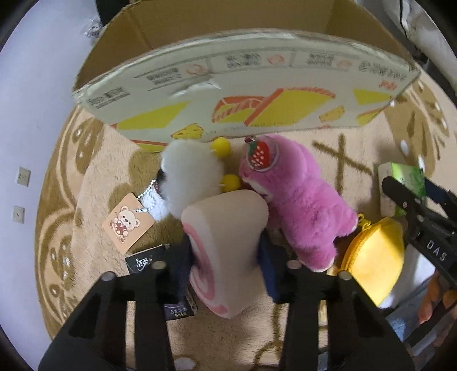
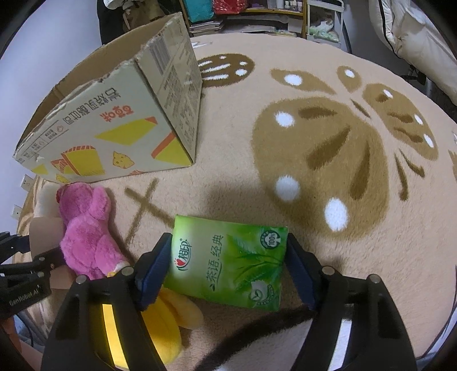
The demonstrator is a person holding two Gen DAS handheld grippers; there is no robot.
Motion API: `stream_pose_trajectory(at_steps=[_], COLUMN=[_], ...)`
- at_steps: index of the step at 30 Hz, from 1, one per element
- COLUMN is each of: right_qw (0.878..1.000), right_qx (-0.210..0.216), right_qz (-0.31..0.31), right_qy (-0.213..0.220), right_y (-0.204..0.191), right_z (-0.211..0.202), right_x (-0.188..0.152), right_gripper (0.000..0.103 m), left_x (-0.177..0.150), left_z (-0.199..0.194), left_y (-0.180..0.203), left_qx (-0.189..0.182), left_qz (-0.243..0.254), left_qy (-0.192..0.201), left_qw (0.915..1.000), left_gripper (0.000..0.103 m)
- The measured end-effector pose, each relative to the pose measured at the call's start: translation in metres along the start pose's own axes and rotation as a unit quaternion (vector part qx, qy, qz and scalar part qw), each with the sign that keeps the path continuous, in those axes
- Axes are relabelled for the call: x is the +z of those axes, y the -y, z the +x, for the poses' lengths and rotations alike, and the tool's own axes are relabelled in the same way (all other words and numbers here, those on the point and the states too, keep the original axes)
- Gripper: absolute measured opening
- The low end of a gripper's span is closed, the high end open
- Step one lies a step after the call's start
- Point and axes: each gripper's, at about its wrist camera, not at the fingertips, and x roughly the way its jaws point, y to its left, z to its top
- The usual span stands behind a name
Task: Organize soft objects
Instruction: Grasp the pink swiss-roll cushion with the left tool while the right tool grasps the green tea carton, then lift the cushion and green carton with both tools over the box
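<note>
My left gripper [image 1: 225, 256] is shut on a cream and pink swirl-roll cushion [image 1: 225, 242], held above the rug. Beyond it lie a white fluffy toy [image 1: 191, 174] with a bear tag [image 1: 127, 222] and a pink bear plush [image 1: 300, 199] with a strawberry charm [image 1: 260, 154]. A yellow plush pouch [image 1: 374, 256] lies to its right. My right gripper [image 2: 228, 265] is shut on a green tissue pack [image 2: 231, 259]. The pink bear [image 2: 85, 228] and yellow plush [image 2: 168, 319] show at its left. An open cardboard box [image 1: 228, 85] stands behind the toys.
A beige and brown patterned rug [image 2: 314, 142] covers the floor. A dark tissue packet [image 1: 148, 259] lies under my left gripper. The box [image 2: 114, 120] sits at the rug's far left. Shelves [image 2: 257, 14] and bedding [image 2: 414, 37] stand beyond the rug.
</note>
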Motion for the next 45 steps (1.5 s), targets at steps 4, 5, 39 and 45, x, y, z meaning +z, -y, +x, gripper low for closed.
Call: stream_pose_trajectory(at_steps=[4,5,39,45], right_qw=[1.000,1.000,0.971,0.961], right_qx=[0.006,0.009,0.087,0.077], right_qz=[-0.006,-0.006,-0.062,-0.084], right_qy=[0.020,0.026,0.213,0.250], right_y=[-0.004,-0.005,-0.062,-0.072], right_z=[-0.010,-0.013,-0.114,-0.116], right_x=[0.001,0.001,0.026,0.033], right_gripper=[0.079,0.079,0.079,0.079], left_x=[-0.001,-0.003,0.014,0.030], left_z=[-0.012,-0.014,-0.156,-0.153], left_y=[-0.010,-0.014,-0.052,-0.041], left_qx=[-0.011,-0.014,0.067,0.060], left_qz=[-0.020,-0.024,-0.058,-0.037], left_qy=[0.022,0.028,0.315,0.337], left_qw=[0.9995,0.9992,0.9450,0.9390], left_gripper=[0.029,0.028,0.024,0.024])
